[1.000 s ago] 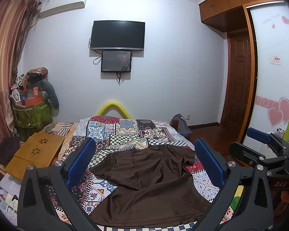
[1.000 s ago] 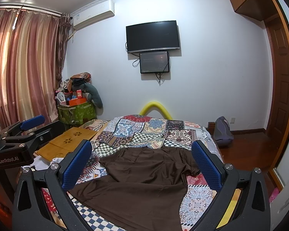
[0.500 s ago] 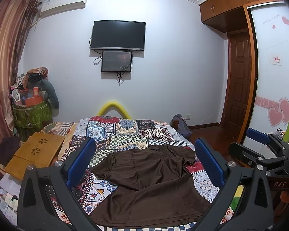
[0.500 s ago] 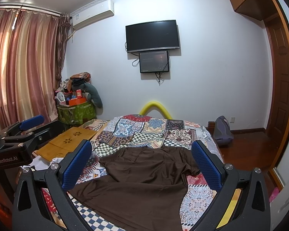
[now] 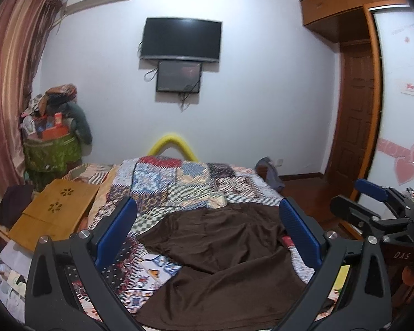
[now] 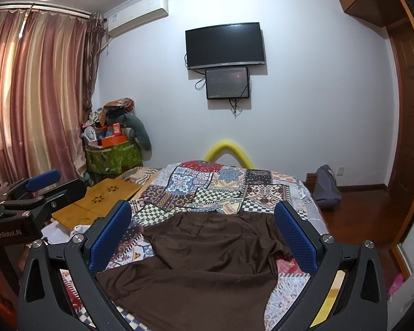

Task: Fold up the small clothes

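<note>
A brown garment [image 5: 220,251] is spread on a patchwork bedspread [image 5: 179,182] beneath the left gripper [image 5: 207,231] and right gripper [image 6: 204,234], both held wide and empty, so bedspread could be pinched with the thin cloth.

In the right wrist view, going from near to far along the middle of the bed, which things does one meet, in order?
Dark brown garment → colourful patchwork bedspread → yellow curved foam tube → small dark wall screen → black wall-mounted television.

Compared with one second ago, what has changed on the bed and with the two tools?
Only the left tool moved, its view shifting slightly; nothing was grasped or released. The brown garment lies spread on the patchwork quilt as before, and both tools, left and right, remain open above it.
</note>
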A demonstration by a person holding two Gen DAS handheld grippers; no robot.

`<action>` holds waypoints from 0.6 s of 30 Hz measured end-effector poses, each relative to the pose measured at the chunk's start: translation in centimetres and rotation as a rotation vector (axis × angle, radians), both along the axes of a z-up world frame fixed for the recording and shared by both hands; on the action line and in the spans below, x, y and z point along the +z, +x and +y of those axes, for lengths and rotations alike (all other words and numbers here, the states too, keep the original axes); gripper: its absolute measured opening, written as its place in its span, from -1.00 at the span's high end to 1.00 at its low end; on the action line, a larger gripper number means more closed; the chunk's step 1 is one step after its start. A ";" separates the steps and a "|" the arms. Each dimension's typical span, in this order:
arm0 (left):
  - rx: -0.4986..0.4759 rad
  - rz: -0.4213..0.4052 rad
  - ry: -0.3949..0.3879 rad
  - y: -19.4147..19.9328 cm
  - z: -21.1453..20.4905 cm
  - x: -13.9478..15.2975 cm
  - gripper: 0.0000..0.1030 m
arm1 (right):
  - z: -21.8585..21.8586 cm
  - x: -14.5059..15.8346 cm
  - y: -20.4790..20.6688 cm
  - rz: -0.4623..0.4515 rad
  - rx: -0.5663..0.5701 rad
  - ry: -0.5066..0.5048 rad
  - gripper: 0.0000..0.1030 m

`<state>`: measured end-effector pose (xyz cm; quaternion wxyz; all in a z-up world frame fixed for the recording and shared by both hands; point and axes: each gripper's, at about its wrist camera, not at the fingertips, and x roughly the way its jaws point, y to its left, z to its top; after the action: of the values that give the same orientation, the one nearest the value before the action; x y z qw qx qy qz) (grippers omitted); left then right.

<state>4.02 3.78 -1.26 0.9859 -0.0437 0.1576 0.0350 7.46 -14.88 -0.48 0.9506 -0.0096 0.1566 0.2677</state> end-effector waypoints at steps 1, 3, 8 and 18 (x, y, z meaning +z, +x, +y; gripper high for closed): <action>0.022 0.014 -0.004 0.8 1.0 -0.3 -1.00 | 0.3 -0.2 0.3 0.000 0.006 -0.004 -0.99; 0.065 0.037 -0.008 2.1 2.6 -1.0 -1.00 | 1.1 -0.8 1.5 0.004 0.016 -0.016 -0.99; 0.170 0.171 -0.004 6.5 7.3 -4.3 -1.00 | 3.1 -2.9 4.8 0.013 0.008 -0.076 -0.99; 0.174 0.493 -0.114 15.1 14.4 -14.6 -0.91 | 6.9 -8.7 12.7 0.230 0.107 -0.185 -0.99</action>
<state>19.16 18.17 -15.91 0.9070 -0.1028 0.3902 0.1205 20.20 -7.98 -9.19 0.9059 -0.0748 0.2875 0.3019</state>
